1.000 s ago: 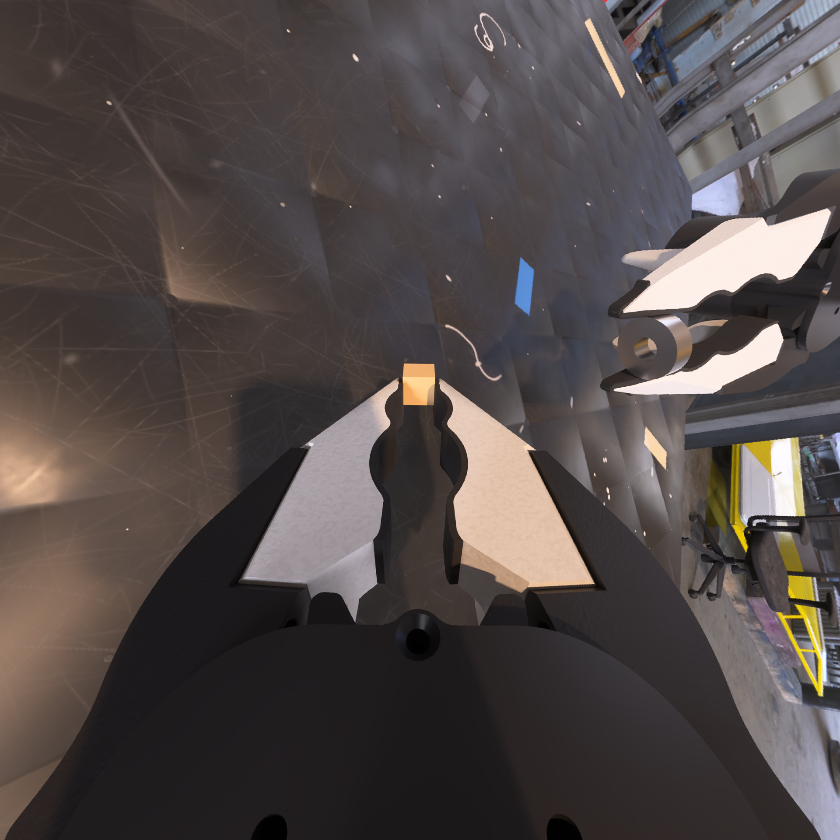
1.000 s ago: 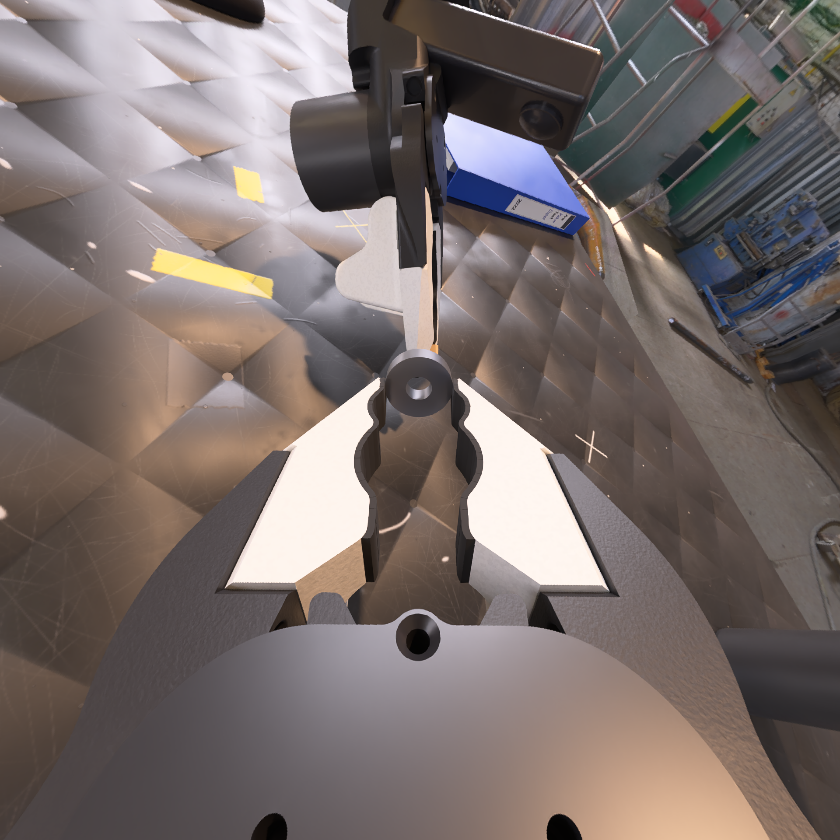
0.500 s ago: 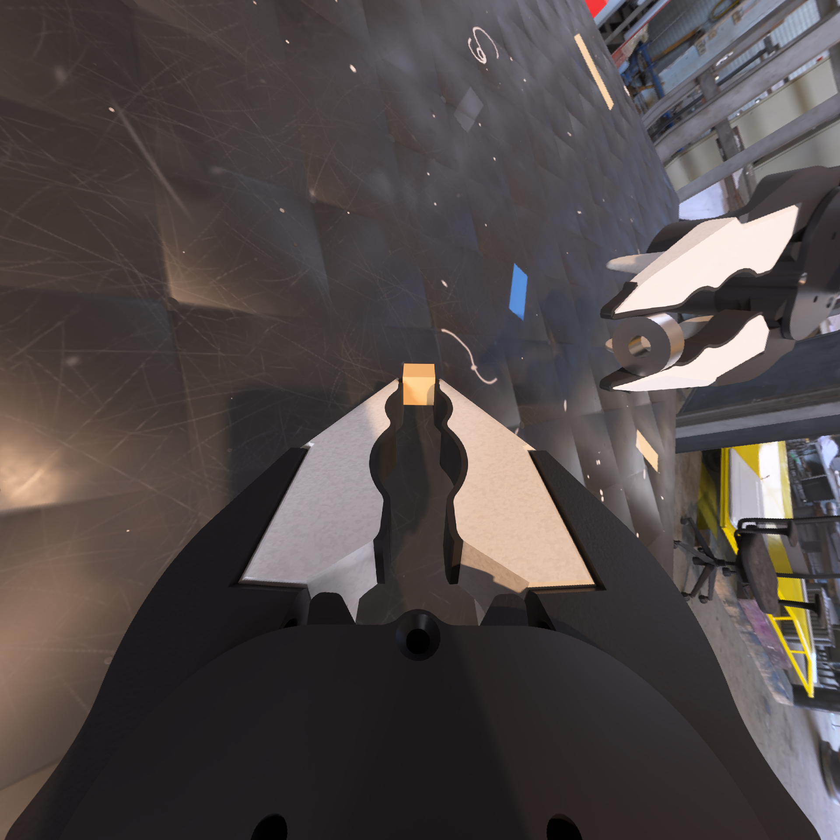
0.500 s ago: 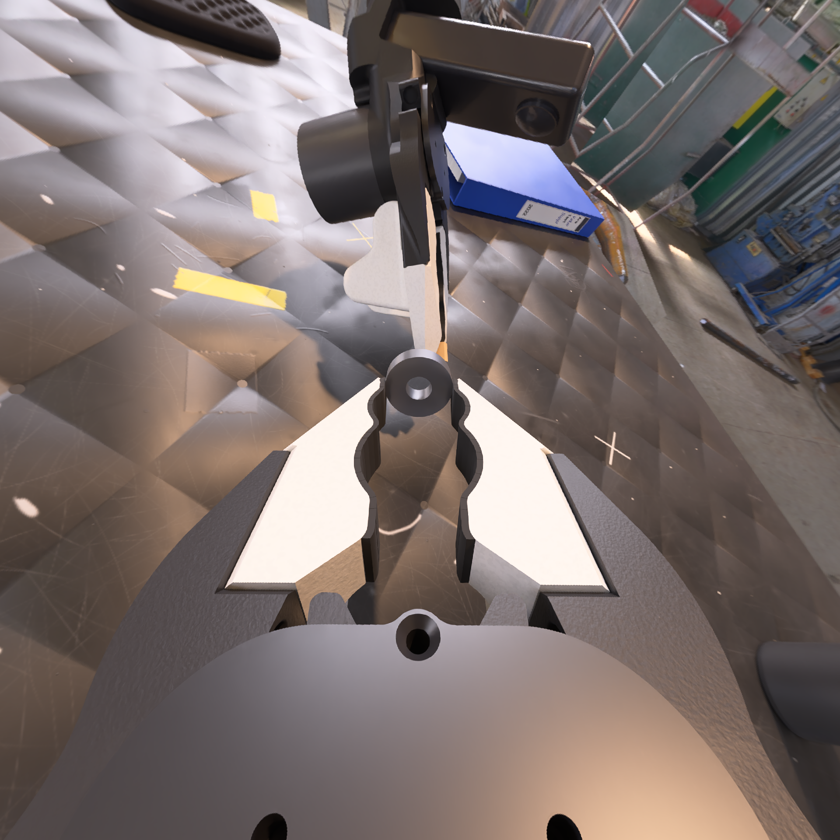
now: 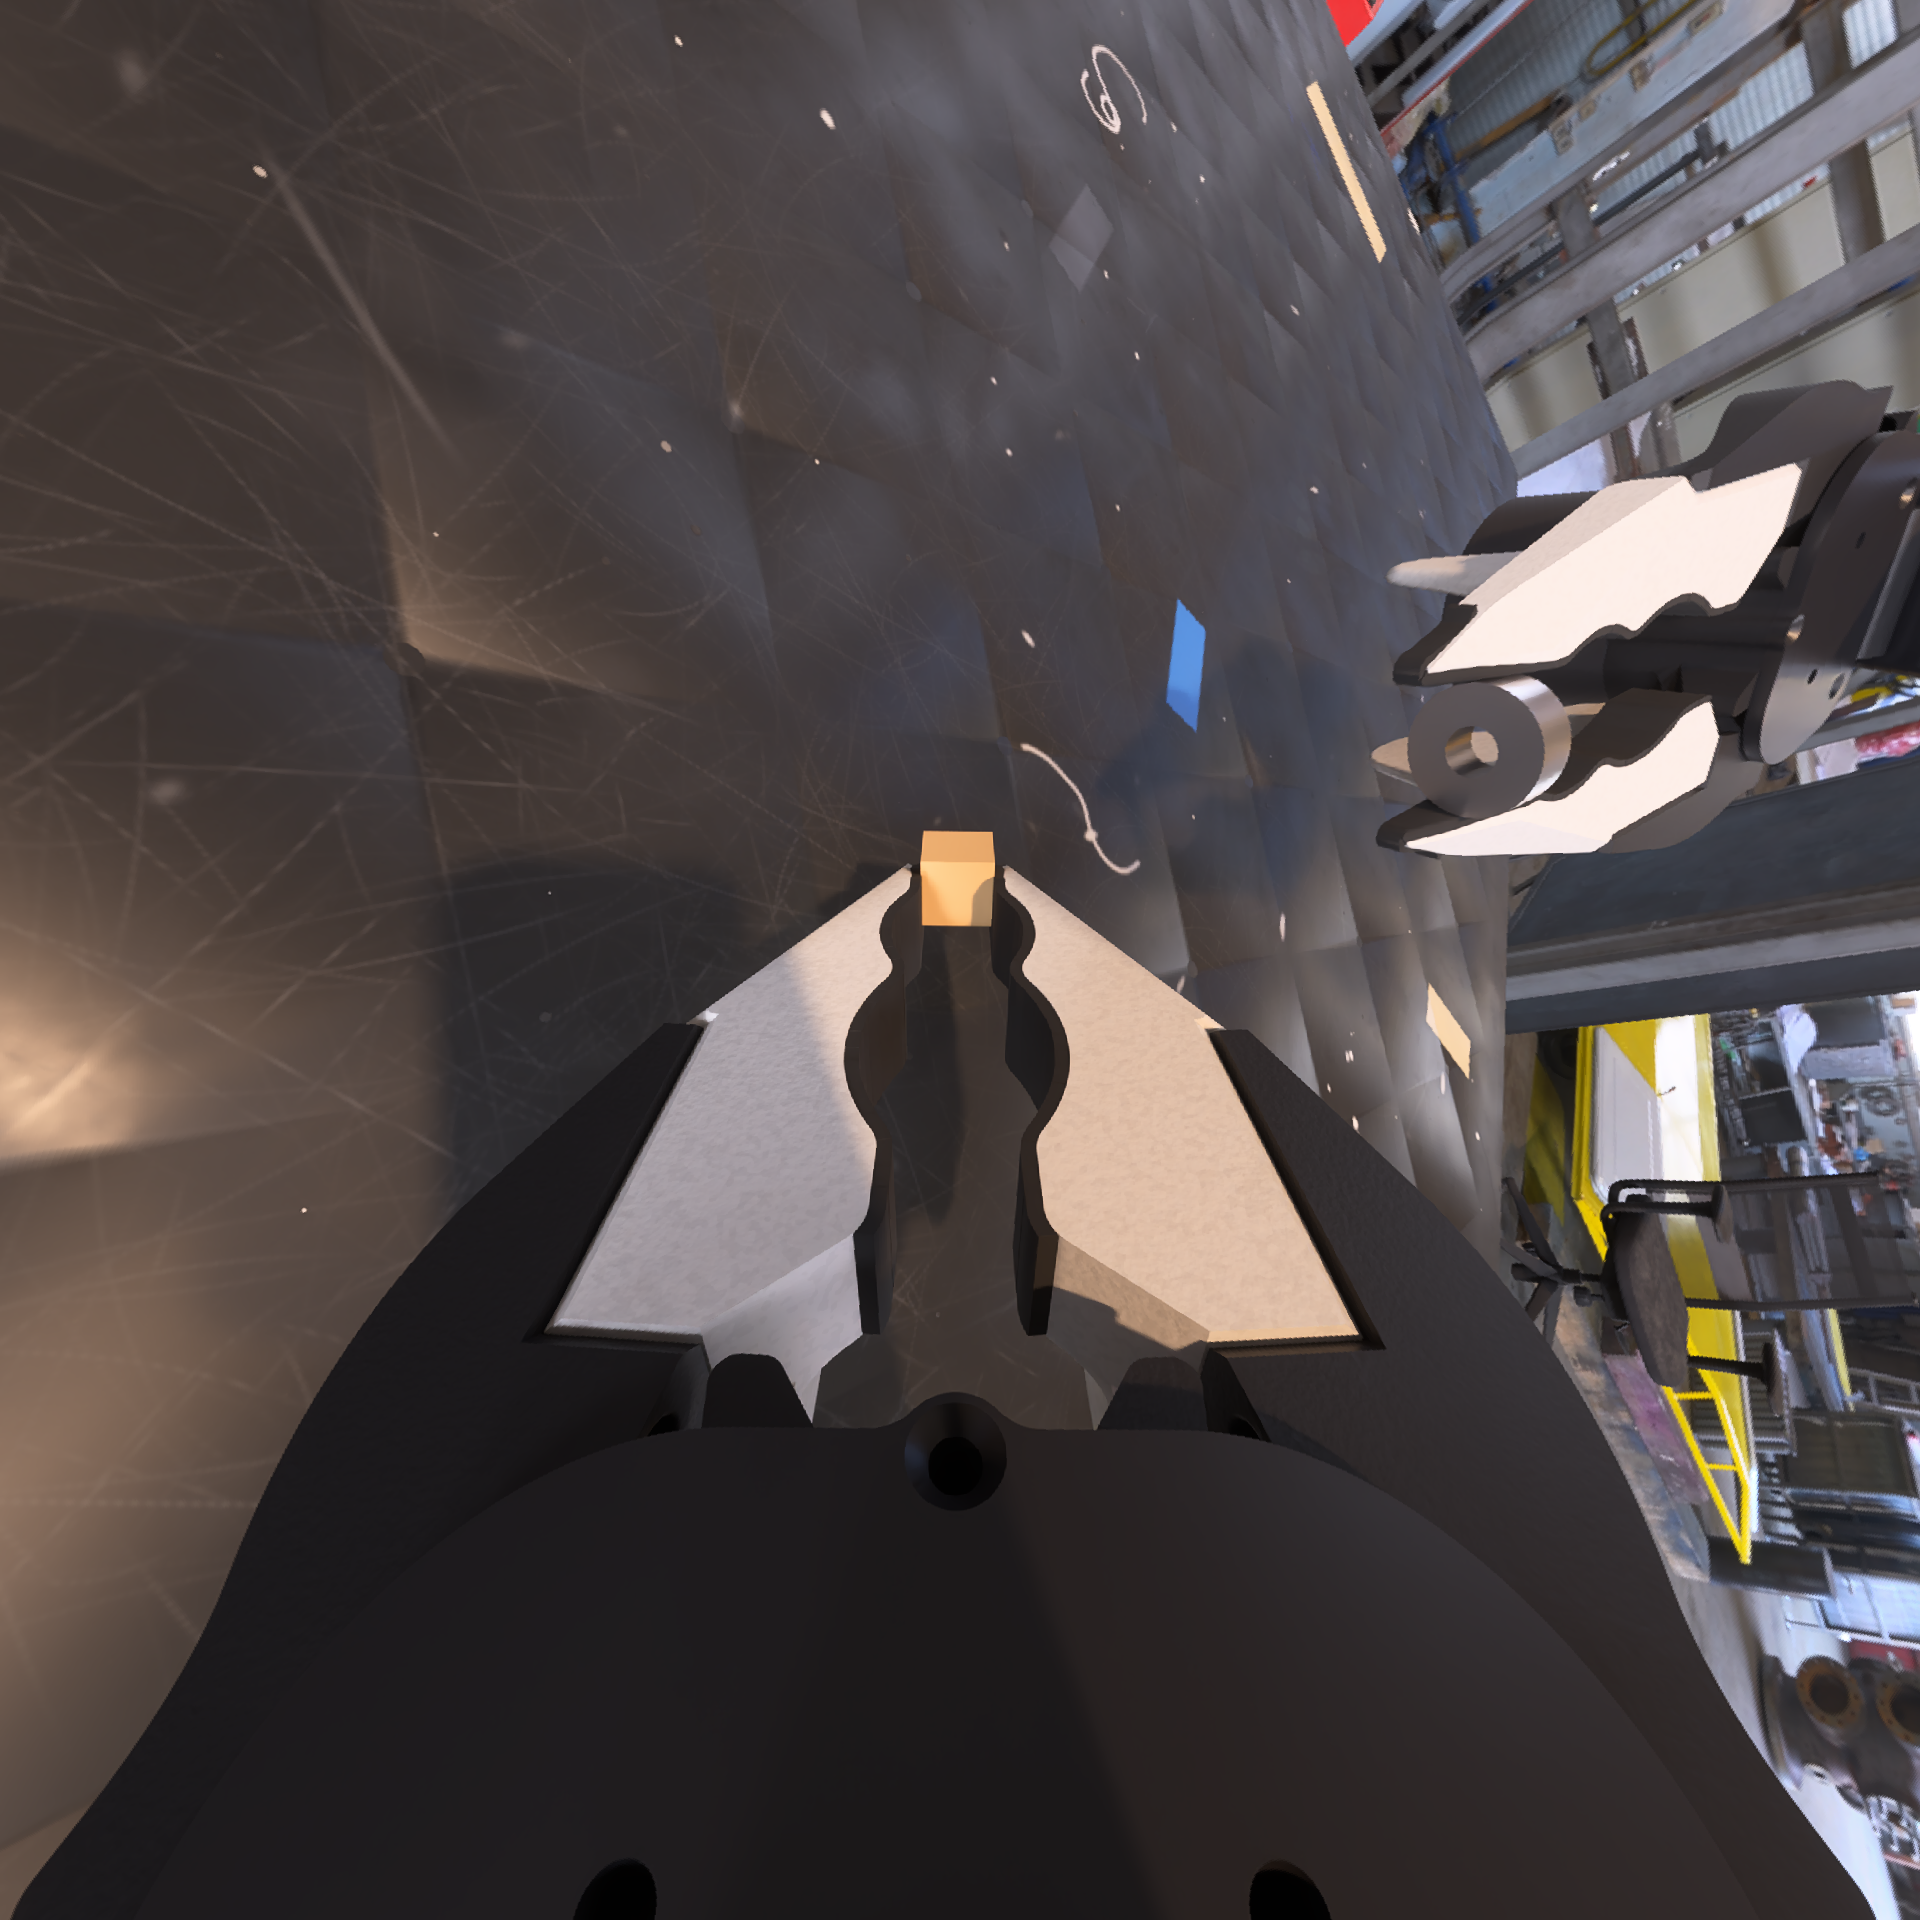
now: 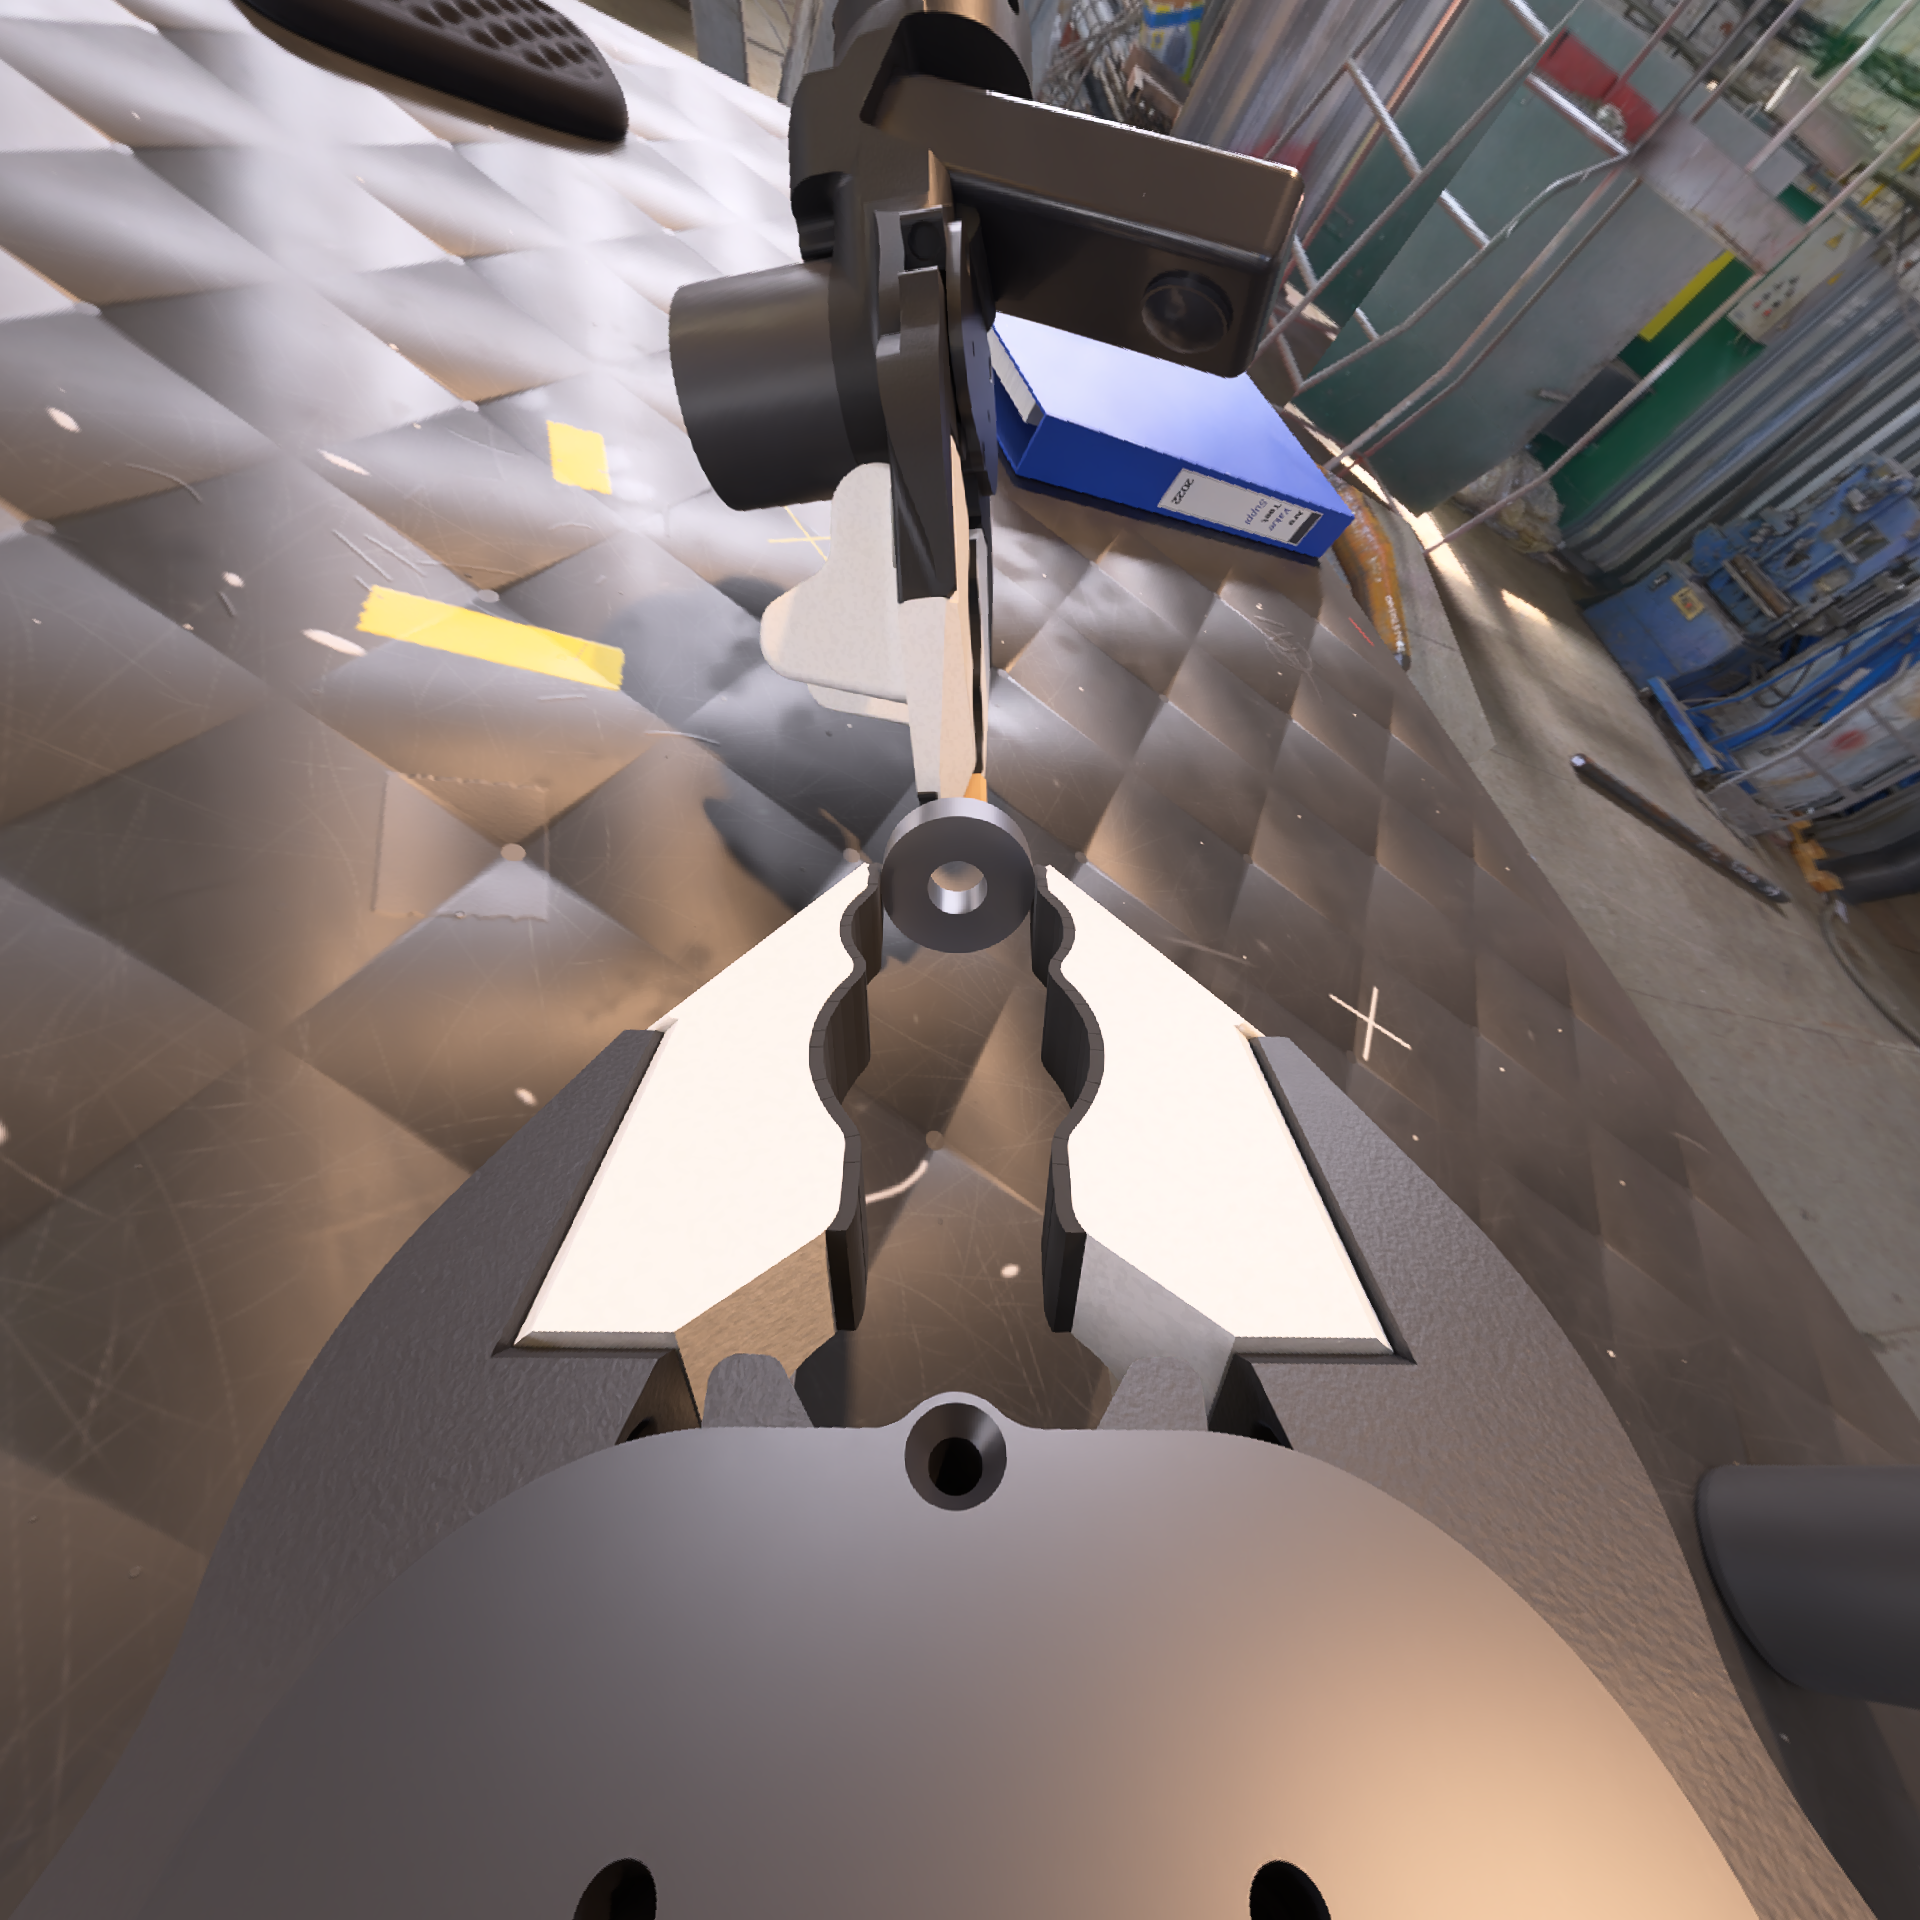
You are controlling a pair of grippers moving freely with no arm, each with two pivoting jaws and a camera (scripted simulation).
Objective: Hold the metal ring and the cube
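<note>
Already the metal ring sits pinched at the tips of the right gripper, its bore facing back toward the camera, lifted off the scratched metal tabletop. Meanwhile the small orange cube is clamped between the tips of the left gripper, also above the surface. From the left wrist, the ring-bearing gripper lies off to the right and well apart. Both 2 grasps look complete; what remains is keeping them steady.
</note>
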